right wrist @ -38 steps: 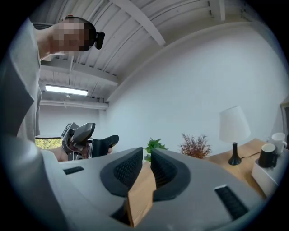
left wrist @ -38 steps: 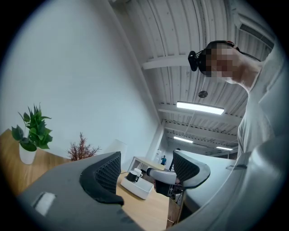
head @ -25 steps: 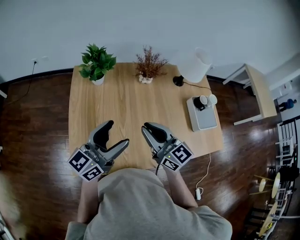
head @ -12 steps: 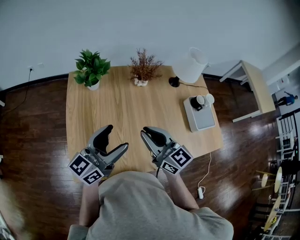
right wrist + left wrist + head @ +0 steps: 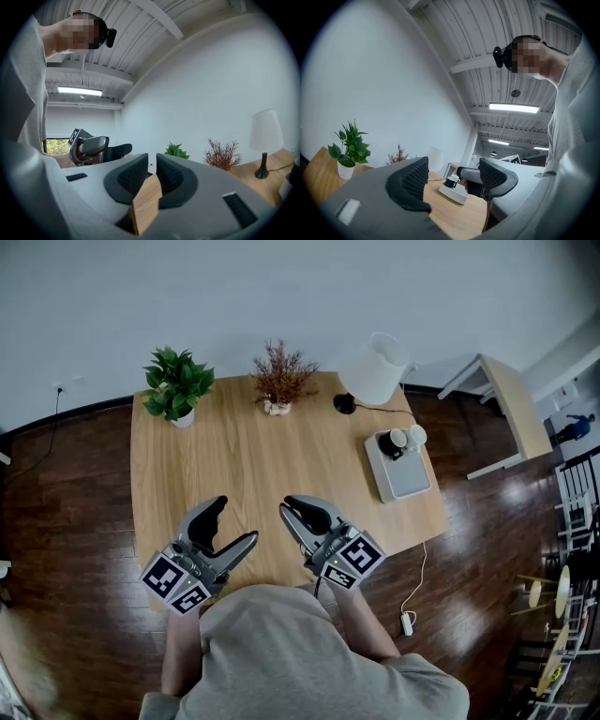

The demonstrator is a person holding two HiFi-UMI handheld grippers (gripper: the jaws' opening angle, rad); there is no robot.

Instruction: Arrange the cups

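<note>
Left gripper point(image 5: 234, 521): jaws spread wide, nothing gripped, nothing touched. Right gripper point(image 5: 292, 507): jaws pressed together, nothing held. Both held above near edge of table point(image 5: 262, 437), just in front of torso, pointed toward far side. Cups point(image 5: 405, 439) seen clustered at far end of pale tray point(image 5: 408, 479), on right side of table, near lamp point(image 5: 375, 371), well apart from both grippers. Task judged not begun: no cup gripped or reached; whole arranging left to be done.

Cups point(image 5: 404, 439) too small to count, person's torso point(image 5: 300, 662) cut by bottom edge
</note>
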